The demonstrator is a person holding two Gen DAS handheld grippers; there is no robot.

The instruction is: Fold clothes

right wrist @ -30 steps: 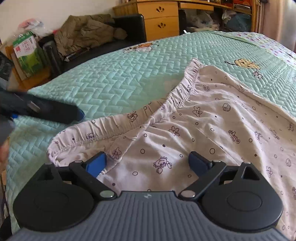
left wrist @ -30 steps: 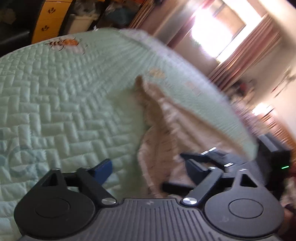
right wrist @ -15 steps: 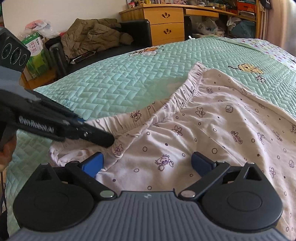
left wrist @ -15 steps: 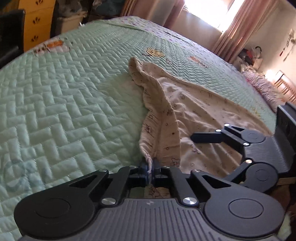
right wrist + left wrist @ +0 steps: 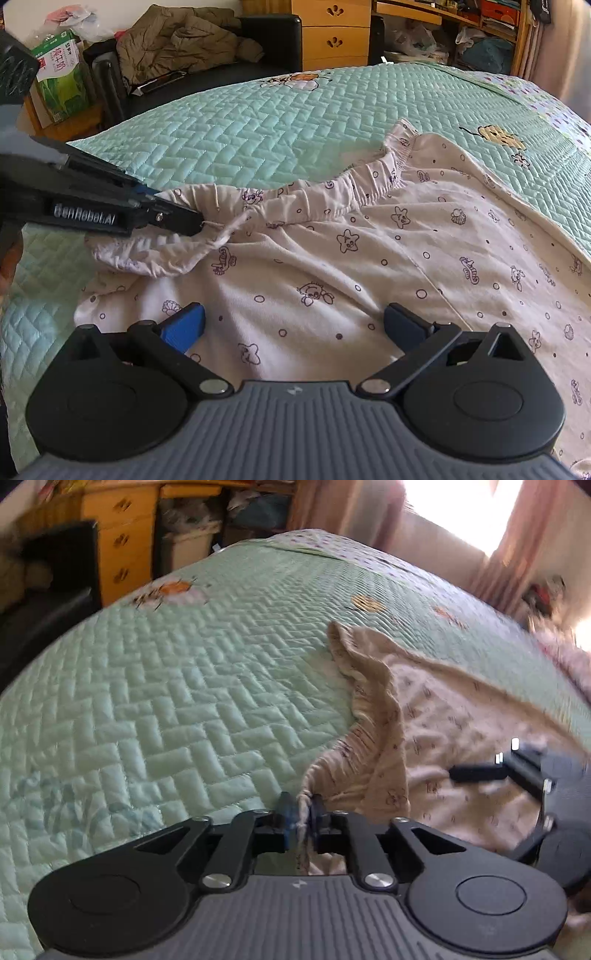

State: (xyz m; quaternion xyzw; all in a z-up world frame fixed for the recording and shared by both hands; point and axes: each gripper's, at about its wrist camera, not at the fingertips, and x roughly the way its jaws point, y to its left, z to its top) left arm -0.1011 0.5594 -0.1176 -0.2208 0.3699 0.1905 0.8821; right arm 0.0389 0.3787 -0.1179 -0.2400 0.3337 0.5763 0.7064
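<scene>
Two grippers work over one bed: the left gripper point(image 5: 301, 821) has its blue pads pressed together on a bunched bit of the waistband point(image 5: 321, 192) of one pair of printed pyjama trousers point(image 5: 406, 266), while the right gripper point(image 5: 293, 326) hovers with its two blue pads spread wide and empty, low over the trouser fabric. One mint-green quilted bedspread point(image 5: 166, 701), stitched in a herringbone pattern and dotted with several small embroidered cartoon figures, covers the bed and carries the trousers, which lie spread across its near right part in the left wrist view. The pale fabric, printed with small purple sea creatures, stars and rings, is pulled up into a taut ridge where the left gripper pinches the gathered elastic edge; from the right wrist view that same gripper point(image 5: 173, 221) comes in from the left, its tips closed on the waistband beside one loose drawstring point(image 5: 231, 230). Beyond the bed stand one black sofa point(image 5: 207, 74) heaped with one olive-brown jacket point(image 5: 184, 40), one wooden chest of drawers point(image 5: 332, 35) showing three drawer fronts, and one green-and-white carton point(image 5: 61, 77) near the sofa's end. Pink curtains point(image 5: 491, 557) hang by one bright window in the blurred left wrist view.
</scene>
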